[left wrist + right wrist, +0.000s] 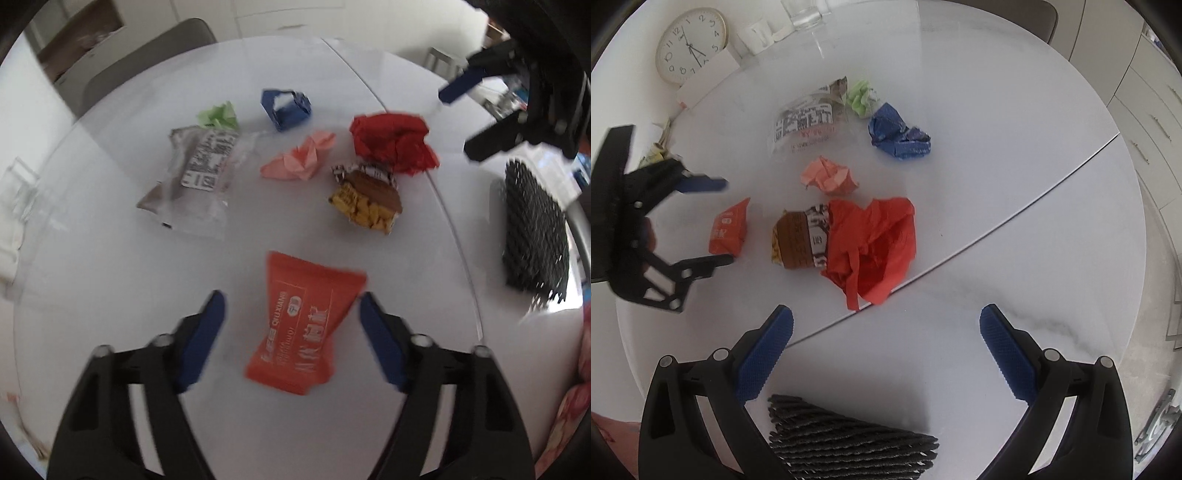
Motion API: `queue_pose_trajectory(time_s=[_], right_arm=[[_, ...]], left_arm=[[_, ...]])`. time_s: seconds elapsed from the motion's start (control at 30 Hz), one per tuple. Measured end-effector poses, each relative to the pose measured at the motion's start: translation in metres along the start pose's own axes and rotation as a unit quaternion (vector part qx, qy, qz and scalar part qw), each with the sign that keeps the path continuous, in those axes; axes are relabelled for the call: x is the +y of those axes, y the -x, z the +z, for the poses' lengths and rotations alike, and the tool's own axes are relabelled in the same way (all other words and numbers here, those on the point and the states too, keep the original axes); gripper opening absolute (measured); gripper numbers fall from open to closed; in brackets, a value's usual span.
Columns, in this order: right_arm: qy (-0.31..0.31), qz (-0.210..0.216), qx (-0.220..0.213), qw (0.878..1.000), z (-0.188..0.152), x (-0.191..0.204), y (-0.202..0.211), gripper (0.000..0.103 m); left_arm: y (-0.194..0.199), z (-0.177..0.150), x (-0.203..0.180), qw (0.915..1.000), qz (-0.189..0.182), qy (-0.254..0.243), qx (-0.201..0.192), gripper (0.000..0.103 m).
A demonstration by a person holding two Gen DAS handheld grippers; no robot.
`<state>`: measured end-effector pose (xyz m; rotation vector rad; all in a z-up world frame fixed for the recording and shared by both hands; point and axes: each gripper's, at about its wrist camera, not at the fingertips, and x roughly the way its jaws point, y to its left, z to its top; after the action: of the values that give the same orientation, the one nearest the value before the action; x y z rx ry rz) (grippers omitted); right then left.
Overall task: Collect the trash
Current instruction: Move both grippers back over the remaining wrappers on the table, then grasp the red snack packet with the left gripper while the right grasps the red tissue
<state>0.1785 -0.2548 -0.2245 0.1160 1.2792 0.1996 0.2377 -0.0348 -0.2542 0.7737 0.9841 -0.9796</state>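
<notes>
Two left gripper (291,306) fingers either side of orange packet (304,325), untouched

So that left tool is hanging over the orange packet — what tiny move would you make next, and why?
Probably lower the left tool a little further and close it on the orange packet. The packet lies flat on the white table, already between the open blue pads, which do not yet press on it. The mesh bin stands to the right, ready for it.

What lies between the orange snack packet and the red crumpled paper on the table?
The brown and yellow snack wrapper lies between the orange snack packet and the red crumpled paper, touching the paper; the right wrist view shows it.
</notes>
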Motion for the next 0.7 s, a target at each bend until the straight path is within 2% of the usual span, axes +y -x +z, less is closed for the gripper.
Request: queue_pose_trajectory(time_s=[0.1,0.27,0.33,0.4,0.47,0.57,0.7], right_arm=[[-0.004,0.011,0.001,1.000,0.005,0.000,-0.001,0.100],[-0.010,0.035,-0.014,0.999,0.012,-0.001,0.001,0.100],[-0.013,0.040,-0.019,0.999,0.018,-0.003,0.000,0.095],[-0.022,0.050,-0.017,0.998,0.024,-0.006,-0.005,0.090],[-0.027,0.051,-0.009,0.998,0.030,-0.007,-0.012,0.080],[-0.029,0.046,-0.002,0.998,0.036,-0.006,-0.019,0.079],[-0.053,0.049,0.023,0.997,0.042,-0.010,-0.036,0.078]], left_arm=[[-0.004,-0.002,0.006,0.9998,-0.020,0.007,-0.006,0.042],[0.003,-0.006,0.013,0.9969,-0.047,0.062,-0.016,0.038],[0.012,-0.008,0.013,0.9942,-0.047,0.093,-0.026,0.038],[0.021,-0.012,0.016,0.9896,-0.043,0.133,-0.032,0.038],[0.032,-0.016,0.016,0.9825,-0.023,0.181,-0.037,0.038],[0.043,-0.022,0.011,0.9742,0.003,0.223,-0.035,0.038],[0.053,-0.030,0.000,0.9622,0.000,0.270,-0.036,0.038]])
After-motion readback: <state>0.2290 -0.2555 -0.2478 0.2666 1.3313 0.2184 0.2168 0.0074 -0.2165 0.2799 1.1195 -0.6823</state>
